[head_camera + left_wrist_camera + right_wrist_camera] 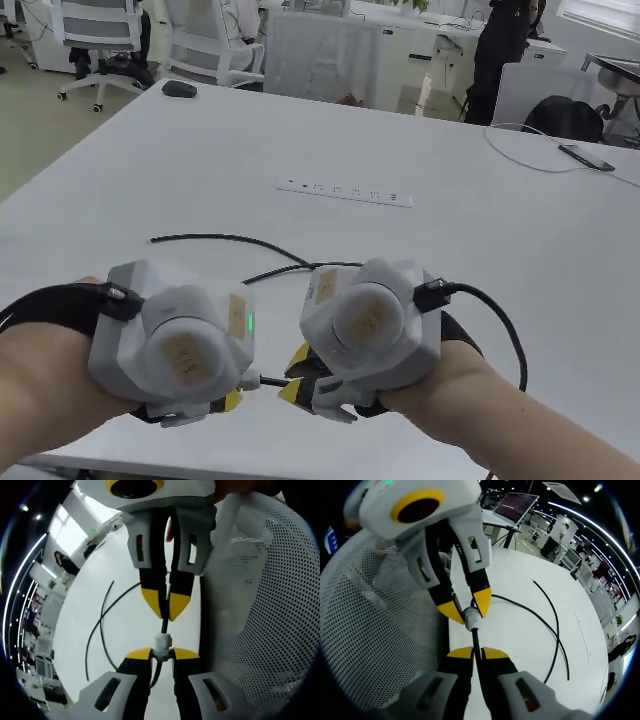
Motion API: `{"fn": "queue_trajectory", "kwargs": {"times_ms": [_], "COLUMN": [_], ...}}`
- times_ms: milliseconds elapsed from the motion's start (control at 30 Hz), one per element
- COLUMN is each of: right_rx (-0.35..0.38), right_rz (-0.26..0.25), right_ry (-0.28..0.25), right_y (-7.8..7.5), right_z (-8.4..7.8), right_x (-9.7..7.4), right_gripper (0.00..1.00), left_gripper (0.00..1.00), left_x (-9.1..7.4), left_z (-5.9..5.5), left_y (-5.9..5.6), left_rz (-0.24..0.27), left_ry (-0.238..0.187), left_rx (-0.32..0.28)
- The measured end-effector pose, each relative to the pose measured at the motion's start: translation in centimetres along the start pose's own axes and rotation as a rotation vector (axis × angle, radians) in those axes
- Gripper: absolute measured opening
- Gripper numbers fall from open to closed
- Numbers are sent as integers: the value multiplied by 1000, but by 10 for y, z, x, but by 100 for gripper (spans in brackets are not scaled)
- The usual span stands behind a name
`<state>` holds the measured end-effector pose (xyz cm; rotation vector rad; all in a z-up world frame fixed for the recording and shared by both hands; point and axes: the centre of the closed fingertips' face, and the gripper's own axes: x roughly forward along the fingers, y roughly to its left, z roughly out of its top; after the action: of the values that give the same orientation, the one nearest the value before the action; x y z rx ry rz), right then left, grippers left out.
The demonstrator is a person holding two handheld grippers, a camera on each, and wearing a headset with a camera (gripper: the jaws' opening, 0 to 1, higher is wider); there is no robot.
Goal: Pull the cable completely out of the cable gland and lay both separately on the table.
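The jaws of the left gripper (162, 653) are pinching a small white plastic cable gland (162, 643) at their yellow tips. The jaws of the right gripper (475, 653) are pressed together on a thin black round cable (475, 640), just beside the gland. The two grippers face each other tip to tip, close over the near edge of the wide white bench (470, 250). The cable is not yet out: it passes through the gland and comes out behind it, between the left jaws. The rest of the cable lies in long loose curves on the bench. A long white power strip (345, 192) lies farther back, well apart.
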<state>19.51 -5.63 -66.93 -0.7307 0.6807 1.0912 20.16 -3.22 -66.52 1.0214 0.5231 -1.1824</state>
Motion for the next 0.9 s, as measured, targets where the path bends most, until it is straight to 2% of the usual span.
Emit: {"fn": "queue_trajectory", "kwargs": {"times_ms": [100, 133, 167, 233, 333, 467, 600, 633, 667, 700, 733, 767, 800, 867, 900], "right_rx": [-6, -8, 0, 22, 71, 143, 138, 144, 144, 141, 152, 149, 140, 108, 66], "right_rz": [-14, -32, -54, -78, -114, -134, -126, -111, -90, -94, -63, -26, 13, 19, 9], "right_ry": [19, 39, 92, 163, 289, 373, 447, 441, 390, 327, 258, 215, 152, 86, 47], "right_y": [-3, -7, -11, -17, -26, -29, -26, -23, -19, -19, -13, -7, 0, 2, 1], "right_z": [-5, -9, -20, -35, -65, -87, -98, -97, -88, -77, -61, -51, -35, -18, -8], "right_x": [-1, -1, -2, -3, -8, -14, -14, -13, -9, -5, -1, 2, 5, 7, 6], "right_gripper": [5, 5, 5, 5, 6, 6, 6, 7, 11, 21, 27, 26, 22, 21, 22], "left_gripper": [16, 16, 16, 16, 16, 16, 16, 16, 16, 16, 16, 16, 16, 16, 16], "left_x": [-1, -1, -1, 0, 0, 0, 0, 0, 0, -1, 0, 0, 0, 1, 1], "left_z": [-4, -6, -8, -9, -8, -9, -12, -12, -11, -10, -9, -8, -6, -5, -2], "left_y": [3, 5, 5, 3, 1, 1, 1, 1, 2, 2, 0, -1, -2, -4, -7], "left_rz": [14, 18, 18, 12, 5, 4, 6, 7, 13, 13, 4, 3, 2, -5, -20], "left_ry": [15, 21, 29, 33, 32, 37, 50, 46, 47, 43, 35, 32, 29, 25, 7], "left_rx": [-13, -17, -23, -28, -25, -35, -33, -32, -29, -25, -27, -23, -15, -3, 4]}}
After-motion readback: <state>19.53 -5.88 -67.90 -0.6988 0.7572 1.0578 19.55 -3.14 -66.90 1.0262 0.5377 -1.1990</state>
